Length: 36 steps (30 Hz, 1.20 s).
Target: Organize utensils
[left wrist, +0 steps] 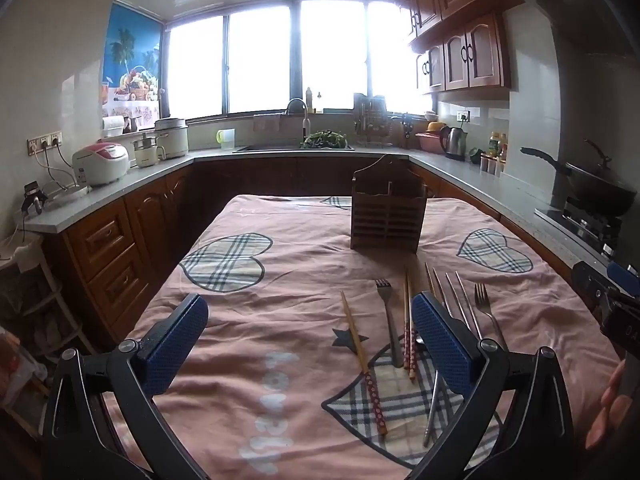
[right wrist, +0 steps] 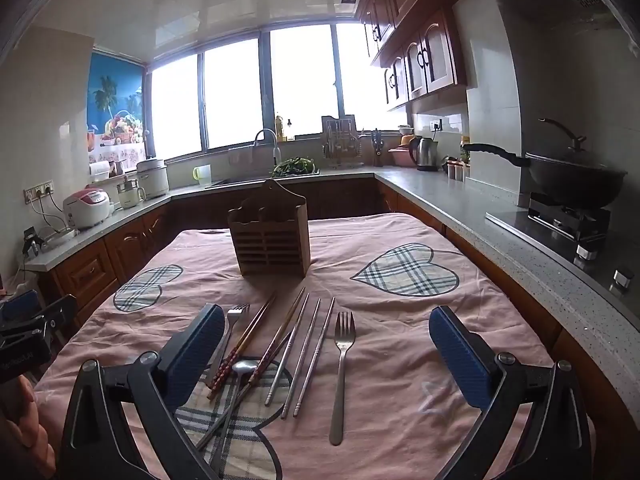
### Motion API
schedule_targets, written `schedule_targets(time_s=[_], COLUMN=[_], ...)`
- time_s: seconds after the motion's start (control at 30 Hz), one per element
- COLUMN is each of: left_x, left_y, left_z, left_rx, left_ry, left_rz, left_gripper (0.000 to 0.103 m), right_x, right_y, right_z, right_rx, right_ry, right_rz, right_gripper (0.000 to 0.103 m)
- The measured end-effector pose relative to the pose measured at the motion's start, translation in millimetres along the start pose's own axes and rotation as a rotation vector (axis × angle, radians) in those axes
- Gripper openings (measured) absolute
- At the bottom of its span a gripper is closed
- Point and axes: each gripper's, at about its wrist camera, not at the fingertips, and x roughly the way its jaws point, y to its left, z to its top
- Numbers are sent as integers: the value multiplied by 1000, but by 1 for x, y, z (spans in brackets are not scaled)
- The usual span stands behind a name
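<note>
A brown wooden utensil holder [left wrist: 387, 211] stands upright at the far middle of the table; it also shows in the right wrist view [right wrist: 272, 234]. Utensils lie loose on the pink cloth in front of it: a wooden chopstick [left wrist: 362, 360], a fork [left wrist: 389, 320], patterned chopsticks [right wrist: 244, 344], metal chopsticks [right wrist: 308, 356], a spoon [right wrist: 240, 372] and a second fork [right wrist: 342, 364]. My left gripper [left wrist: 310, 344] is open and empty above the near utensils. My right gripper [right wrist: 326, 354] is open and empty above the metal chopsticks and fork.
The table wears a pink cloth [left wrist: 280, 264] with plaid hearts. Kitchen counters [right wrist: 460, 204] ring the table, with rice cookers [left wrist: 102, 162] on the left, a sink [left wrist: 292, 146] at the back and a wok [right wrist: 572, 176] on the stove at right.
</note>
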Motion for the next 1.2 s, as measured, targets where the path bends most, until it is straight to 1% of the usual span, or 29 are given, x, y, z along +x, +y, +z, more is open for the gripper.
schedule_targets(time_s=[0.1,0.53,0.57,1.2], left_x=[-2,-3,-1,-4], left_y=[1,-3,4,7], left_z=[1,3,4,6], left_rx=[1,-6,-12,-15], left_ry=[0,3,6,-6], left_rz=[-5,1,1,7], left_gripper=[103,103,103,103], right_x=[-4,-4,-4,-7], right_y=[6,7,8,12], right_z=[0,1,1,2], right_rx=[-1,9,9,8], right_ry=[1,9,9,-7], right_rz=[-1,6,8,28], right_gripper=[103,103,103,103])
